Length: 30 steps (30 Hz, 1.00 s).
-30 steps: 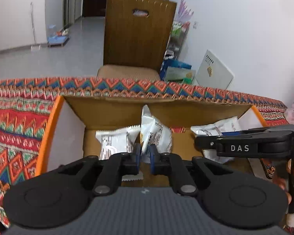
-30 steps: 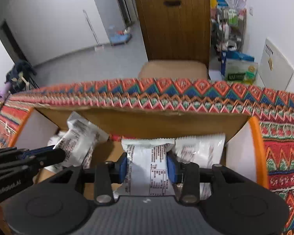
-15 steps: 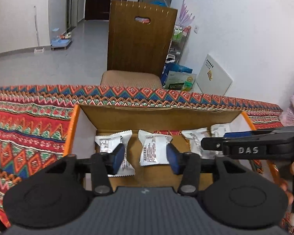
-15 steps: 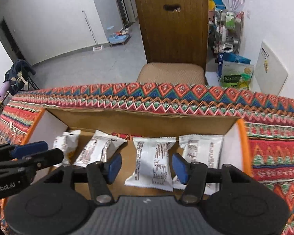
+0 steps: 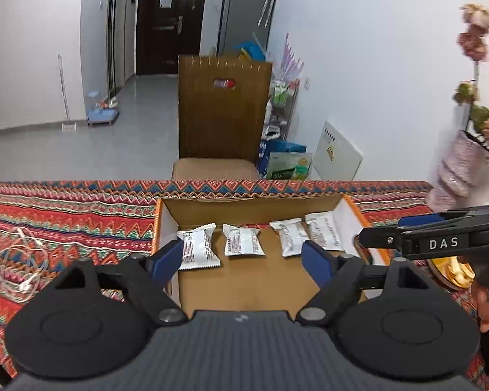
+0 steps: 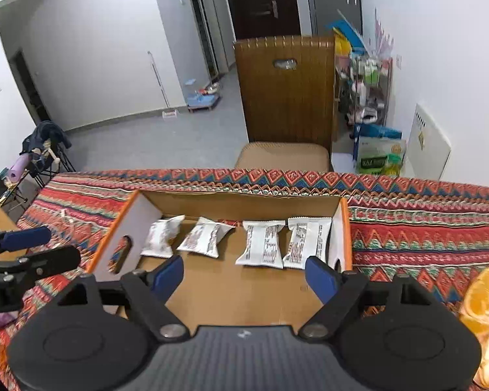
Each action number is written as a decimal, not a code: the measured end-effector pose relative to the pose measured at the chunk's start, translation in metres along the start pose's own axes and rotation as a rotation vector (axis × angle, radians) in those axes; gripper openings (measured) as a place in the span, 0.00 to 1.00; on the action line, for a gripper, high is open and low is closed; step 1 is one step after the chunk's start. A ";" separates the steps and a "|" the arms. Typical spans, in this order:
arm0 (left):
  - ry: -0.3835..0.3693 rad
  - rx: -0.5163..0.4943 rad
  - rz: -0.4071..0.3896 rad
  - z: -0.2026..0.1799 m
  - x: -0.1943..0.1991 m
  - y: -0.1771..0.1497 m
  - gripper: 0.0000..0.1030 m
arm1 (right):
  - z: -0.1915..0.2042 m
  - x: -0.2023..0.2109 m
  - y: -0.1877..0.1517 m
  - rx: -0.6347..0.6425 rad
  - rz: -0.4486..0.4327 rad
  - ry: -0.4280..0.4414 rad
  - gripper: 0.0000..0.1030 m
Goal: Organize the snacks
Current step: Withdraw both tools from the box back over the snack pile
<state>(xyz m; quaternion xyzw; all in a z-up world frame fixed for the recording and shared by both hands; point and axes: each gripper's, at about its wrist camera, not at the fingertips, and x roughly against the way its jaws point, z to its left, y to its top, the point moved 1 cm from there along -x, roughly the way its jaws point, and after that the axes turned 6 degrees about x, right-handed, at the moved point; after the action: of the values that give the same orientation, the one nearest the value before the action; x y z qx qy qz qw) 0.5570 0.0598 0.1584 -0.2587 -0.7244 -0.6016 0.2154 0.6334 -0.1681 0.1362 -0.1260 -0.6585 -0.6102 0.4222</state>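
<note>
Four white snack packets [image 6: 263, 243] lie in a row along the far side of the cardboard box [image 6: 238, 286] on the bench [image 6: 423, 228]. Left gripper [image 5: 244, 259] and right gripper [image 6: 244, 277] hang above the box's near side, jaws opening with nothing between them.

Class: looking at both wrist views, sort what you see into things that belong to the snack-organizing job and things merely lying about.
Belongs to the job:
open brown cardboard box
four white foil snack packets lying in a row inside it

Just lying about:
tangled white earphone cable
brown wooden chair
pink flower vase
</note>
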 end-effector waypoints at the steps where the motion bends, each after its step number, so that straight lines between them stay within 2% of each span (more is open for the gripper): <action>1: -0.005 -0.001 -0.016 -0.001 0.014 -0.005 0.83 | 0.003 0.012 -0.004 0.009 -0.015 -0.007 0.85; 2: -0.010 -0.001 -0.032 -0.002 0.027 -0.011 0.86 | 0.007 0.027 -0.011 0.021 -0.038 -0.021 0.88; 7: -0.026 -0.019 -0.082 -0.010 0.089 -0.046 0.93 | 0.022 0.089 -0.049 0.079 -0.121 -0.059 0.89; 12: -0.027 -0.029 -0.123 -0.017 0.142 -0.088 0.96 | 0.037 0.144 -0.104 0.120 -0.188 -0.071 0.96; 17: -0.004 -0.042 -0.200 -0.019 0.193 -0.141 0.99 | 0.050 0.187 -0.169 0.137 -0.249 -0.096 0.96; 24: -0.001 -0.070 -0.279 -0.027 0.253 -0.228 1.00 | 0.066 0.226 -0.257 0.105 -0.295 -0.075 0.99; 30: 0.043 -0.007 -0.326 -0.024 0.277 -0.295 1.00 | 0.082 0.247 -0.328 0.112 -0.317 -0.091 0.99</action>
<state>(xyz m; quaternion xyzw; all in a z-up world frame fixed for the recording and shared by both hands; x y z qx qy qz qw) 0.1557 0.0263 0.1117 -0.1258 -0.7498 -0.6365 0.1295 0.2263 -0.2528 0.0912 -0.0245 -0.7215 -0.6250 0.2968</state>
